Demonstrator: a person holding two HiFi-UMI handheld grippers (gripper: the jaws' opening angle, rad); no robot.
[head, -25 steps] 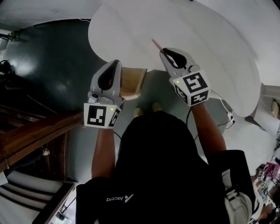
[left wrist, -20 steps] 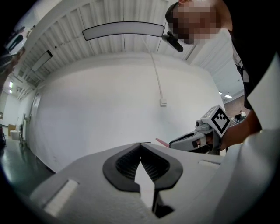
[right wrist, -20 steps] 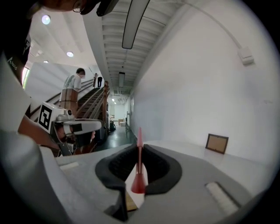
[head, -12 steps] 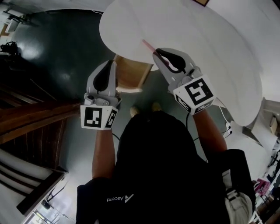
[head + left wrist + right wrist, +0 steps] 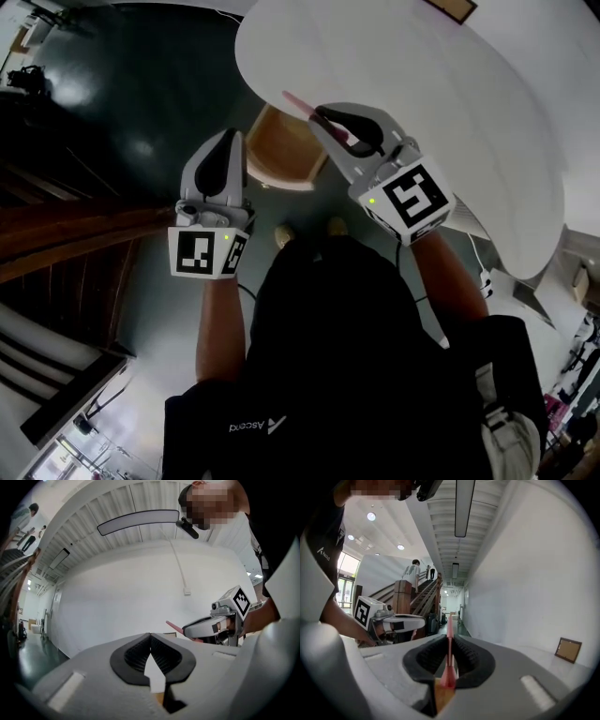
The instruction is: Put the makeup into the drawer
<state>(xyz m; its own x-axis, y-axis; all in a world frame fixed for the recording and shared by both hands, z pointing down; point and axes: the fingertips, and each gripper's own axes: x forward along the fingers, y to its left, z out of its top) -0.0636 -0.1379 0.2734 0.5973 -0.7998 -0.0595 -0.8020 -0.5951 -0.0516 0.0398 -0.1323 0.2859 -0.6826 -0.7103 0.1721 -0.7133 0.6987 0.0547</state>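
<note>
A thin pink makeup stick (image 5: 298,101) is clamped between the pads of my right gripper (image 5: 321,119), which is shut on it. The stick juts forward from the jaws (image 5: 449,654), its tip reaching over the far right corner of the open wooden drawer (image 5: 279,155). That drawer sticks out from under the white table (image 5: 422,89). My left gripper (image 5: 228,137) hovers at the drawer's left side, its jaws shut with nothing between them (image 5: 150,635). The left gripper view shows the right gripper (image 5: 188,631) and the stick (image 5: 172,625) off to its right.
A small framed picture (image 5: 568,649) lies far back on the table. A wooden staircase (image 5: 66,248) runs along the left, with people (image 5: 412,575) on it farther off. Dark green floor (image 5: 141,112) lies beyond the drawer, and the person's feet (image 5: 309,232) stand below it.
My right gripper has carried the pink stick to the left, so its tip now hangs over the drawer. The left gripper has drifted a little left, beside the drawer.
</note>
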